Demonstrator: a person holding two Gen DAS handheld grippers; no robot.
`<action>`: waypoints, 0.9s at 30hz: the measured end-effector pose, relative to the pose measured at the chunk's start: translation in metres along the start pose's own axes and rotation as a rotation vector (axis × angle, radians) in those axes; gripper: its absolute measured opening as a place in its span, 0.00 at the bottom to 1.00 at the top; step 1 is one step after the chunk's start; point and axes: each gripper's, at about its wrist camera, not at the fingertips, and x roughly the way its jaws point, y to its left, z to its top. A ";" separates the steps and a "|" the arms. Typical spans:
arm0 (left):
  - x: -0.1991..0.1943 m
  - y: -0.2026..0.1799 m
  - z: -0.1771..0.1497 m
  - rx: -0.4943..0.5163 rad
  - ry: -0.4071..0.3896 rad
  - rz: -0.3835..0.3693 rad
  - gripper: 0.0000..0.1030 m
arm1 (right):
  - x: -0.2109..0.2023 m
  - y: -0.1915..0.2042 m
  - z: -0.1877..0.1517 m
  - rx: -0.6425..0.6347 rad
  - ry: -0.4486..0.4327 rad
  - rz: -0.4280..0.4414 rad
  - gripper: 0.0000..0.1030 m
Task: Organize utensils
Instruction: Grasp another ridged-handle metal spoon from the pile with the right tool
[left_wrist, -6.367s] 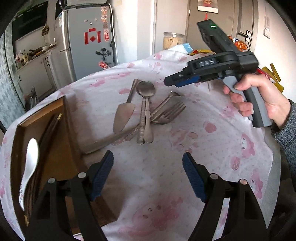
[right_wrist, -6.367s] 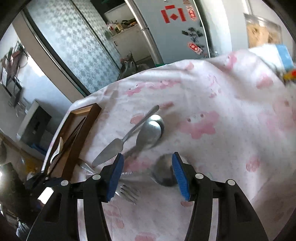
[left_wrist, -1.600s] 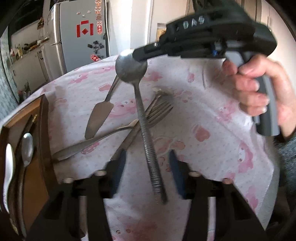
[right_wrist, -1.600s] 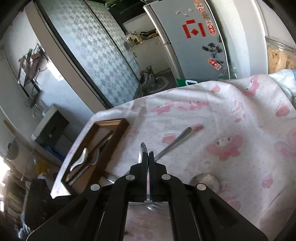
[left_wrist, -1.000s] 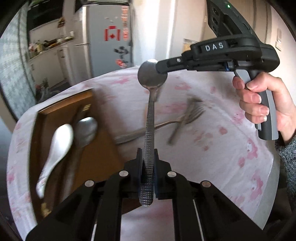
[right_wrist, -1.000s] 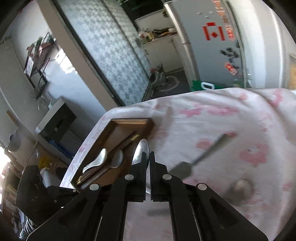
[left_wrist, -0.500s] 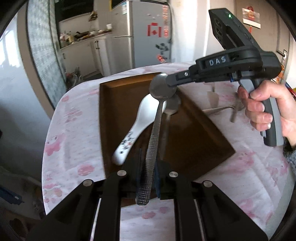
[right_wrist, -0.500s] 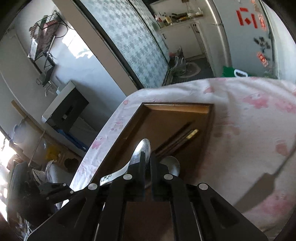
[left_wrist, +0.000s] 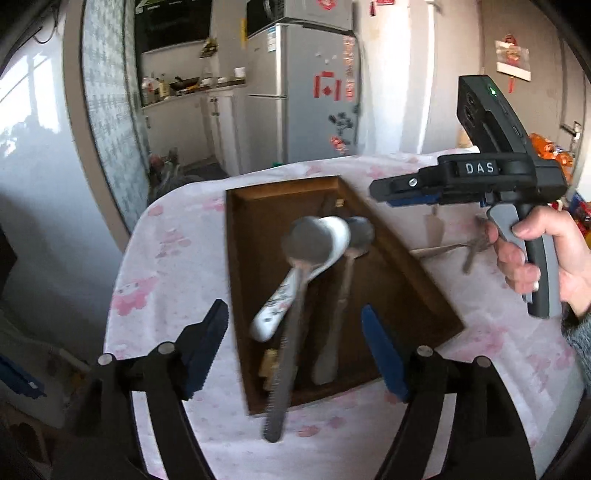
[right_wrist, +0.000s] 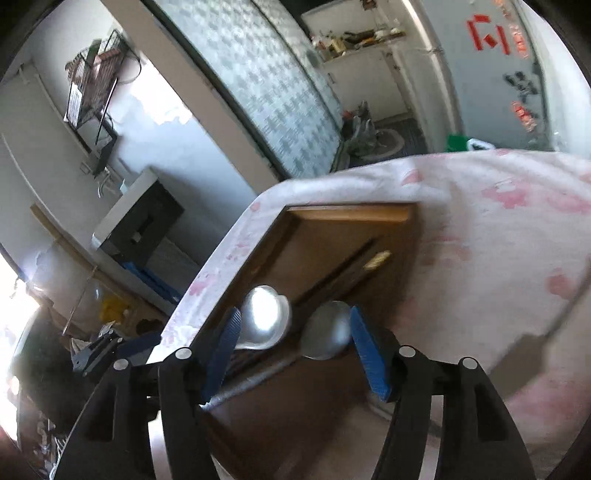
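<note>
Ridged-handled spoon (left_wrist: 291, 332) blurred and tilted over the tray (left_wrist: 236, 258), bowl above the white ceramic spoon (left_wrist: 271, 314), handle end poking past the near rim over the cloth-covered surface (left_wrist: 177, 258). Gripped by nothing. Probably dropping or settling rather than lying at rest, to judge from the smear along the handle. Pointed lengthwise down the tray, roughly parallel to the second metal spoon (left_wrist: 343, 288) just beside it: likely so as to nest with the other spoons and keep like with like.

Left tongs (left_wrist: 293, 325) spread wide, holding nothing, one blue pad on each side of the ridged handle and well clear of it. Seen from this side, the handle runs right up the middle of the gap.

Right tongs (right_wrist: 295, 325) also parted and holding nothing, hanging above the spoon's bowl (right_wrist: 327, 336), which sits close by the right-hand pad without clearly touching; the bright ceramic bowl lies nearer the left-hand pad. From the left wrist view, the same tongs (left_wrist: 388, 188) hover level above the far side of the tray, hand (left_wrist: 535, 251) wrapped round the grip.

Beyond the tray's right rim, a knife (left_wrist: 434, 229) and fork (left_wrist: 472, 251) lie on the cloth, not yet sorted. Seemingly one spoon near placed, and more to fetch; overhanging handle perhaps in need of a nudge inward.
</note>
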 end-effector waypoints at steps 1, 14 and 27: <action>0.000 -0.008 0.001 0.010 0.000 -0.014 0.75 | -0.009 -0.005 0.001 0.002 -0.010 -0.014 0.61; 0.035 -0.124 0.009 0.179 0.047 -0.189 0.76 | -0.139 -0.115 -0.032 0.103 -0.079 -0.214 0.61; 0.092 -0.191 0.023 0.283 0.110 -0.286 0.71 | -0.156 -0.153 -0.067 0.206 -0.048 -0.175 0.61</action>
